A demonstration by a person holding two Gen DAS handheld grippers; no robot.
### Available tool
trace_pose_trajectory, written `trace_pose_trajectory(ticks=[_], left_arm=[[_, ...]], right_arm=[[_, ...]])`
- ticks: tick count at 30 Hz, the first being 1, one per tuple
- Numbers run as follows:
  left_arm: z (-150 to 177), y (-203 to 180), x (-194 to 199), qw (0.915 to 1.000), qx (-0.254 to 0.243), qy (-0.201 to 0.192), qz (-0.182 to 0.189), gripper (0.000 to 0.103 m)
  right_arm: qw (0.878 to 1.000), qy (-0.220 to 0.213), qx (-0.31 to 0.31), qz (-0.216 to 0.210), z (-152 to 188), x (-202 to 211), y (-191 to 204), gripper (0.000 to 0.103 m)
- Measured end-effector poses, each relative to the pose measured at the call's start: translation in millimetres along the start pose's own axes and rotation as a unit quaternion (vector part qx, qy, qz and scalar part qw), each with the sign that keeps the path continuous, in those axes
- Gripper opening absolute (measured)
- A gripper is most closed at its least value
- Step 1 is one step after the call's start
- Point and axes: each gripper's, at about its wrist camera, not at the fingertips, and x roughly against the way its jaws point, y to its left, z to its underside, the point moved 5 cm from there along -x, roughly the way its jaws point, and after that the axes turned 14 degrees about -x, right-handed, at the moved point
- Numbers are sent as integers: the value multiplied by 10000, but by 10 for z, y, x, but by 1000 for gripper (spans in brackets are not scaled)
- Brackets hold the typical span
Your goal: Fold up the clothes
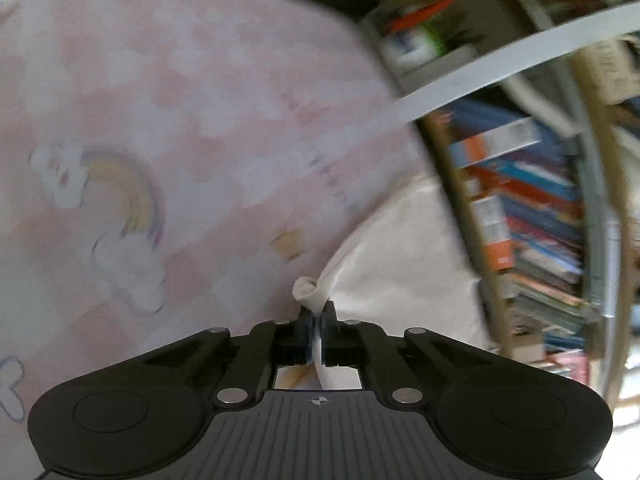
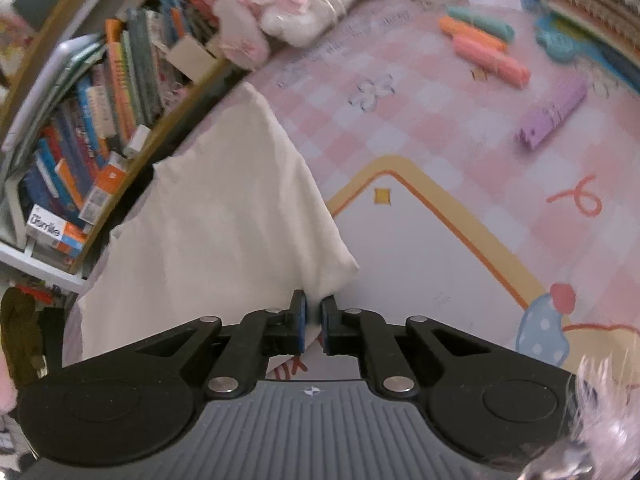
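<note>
The cream garment [image 2: 224,216] lies on the pink checked mat [image 2: 440,120], beside the bookshelf [image 2: 92,128]. In the right wrist view, its long axis runs from the right gripper [image 2: 313,320] toward the bookshelf end of the mat, narrowing to a point there.

The left gripper [image 1: 319,328] has its jaws closed on a bunched corner of the garment [image 1: 400,264]; fabric passes between them. The right gripper's jaws stand nearly closed at the garment's near corner; cloth appears pinched between them, though motion blur limits certainty.

Coloured markers [image 2: 484,52] lie on the mat, well apart from the garment.
</note>
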Motion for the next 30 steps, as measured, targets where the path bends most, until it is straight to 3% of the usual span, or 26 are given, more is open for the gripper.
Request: trace_pose_trajectory(ticks=[4, 8, 22, 24, 30], left_arm=[[-38, -103, 85, 9994, -344, -19, 54, 2], [101, 123, -21, 9995, 23, 266, -166, 2], [179, 205, 1, 9991, 47, 345, -259, 4], [177, 213, -15, 9989, 48, 386, -242, 5], [147, 220, -56, 9983, -147, 566, -3, 15]], right_arm=[[9999, 18, 130, 55, 23, 8, -24, 7], [9999, 80, 49, 125, 27, -28, -92, 7], [9999, 105, 3, 136, -12, -44, -133, 7], [9999, 91, -65, 130, -12, -34, -142, 9], [9992, -155, -149, 326, 44, 68, -135, 28]])
